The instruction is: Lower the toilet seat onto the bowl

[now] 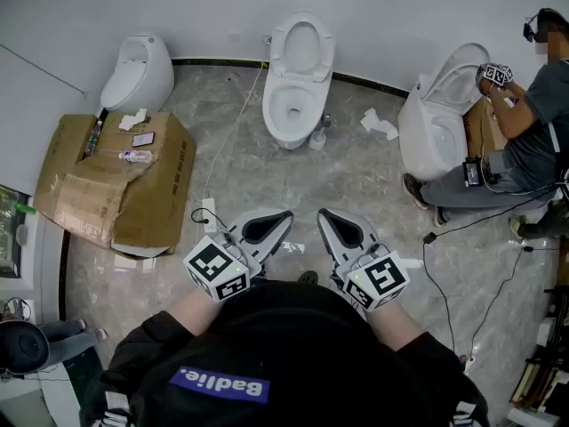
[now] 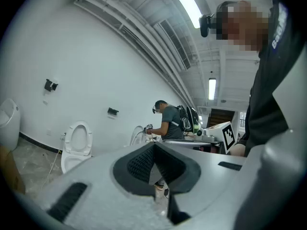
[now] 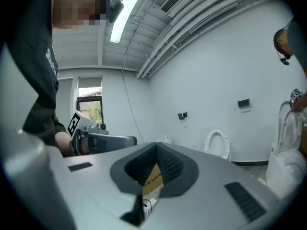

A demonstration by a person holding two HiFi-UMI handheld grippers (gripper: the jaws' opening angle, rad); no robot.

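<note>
The white toilet stands against the far wall, its seat raised upright above the open bowl. Both grippers are held close to the person's body, well short of it. My left gripper is shut with nothing between its jaws, and my right gripper beside it is shut and empty too. The left gripper view looks over the shut left gripper at the toilet, far off at the left. From the right gripper, in its own view, the toilet is small against the wall.
A urinal and a flattened cardboard box with small items lie at the left. A second toilet at the right has another person crouched beside it. Crumpled tissue and a white cable lie on the marble floor.
</note>
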